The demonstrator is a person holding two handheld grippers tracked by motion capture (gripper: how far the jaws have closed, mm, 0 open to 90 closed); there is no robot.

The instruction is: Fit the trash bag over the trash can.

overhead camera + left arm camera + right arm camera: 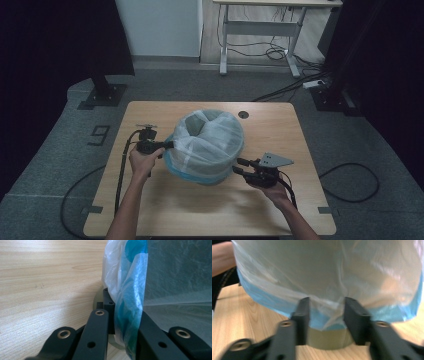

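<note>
A round bin stands on the wooden table [200, 210], wrapped in a white translucent plastic bag [210, 140] with a blue bag rim [185, 170] showing low down. My left gripper [169, 145] is at the bag's left side, shut on a fold of blue and white plastic [127, 322] that runs between its jaws [125, 315]. My right gripper [239, 166] is at the bag's lower right. Its jaws stand open [326, 307] with a pucker of the bag [327, 312] between them, above the bin's olive base [327, 340]. That view is blurred.
A cable grommet hole [243, 114] lies at the table's far edge behind the bin. Beyond the table are a pale desk frame [260, 30], floor cables [280, 50] and black stand bases [102, 95]. The table's front strip is bare wood.
</note>
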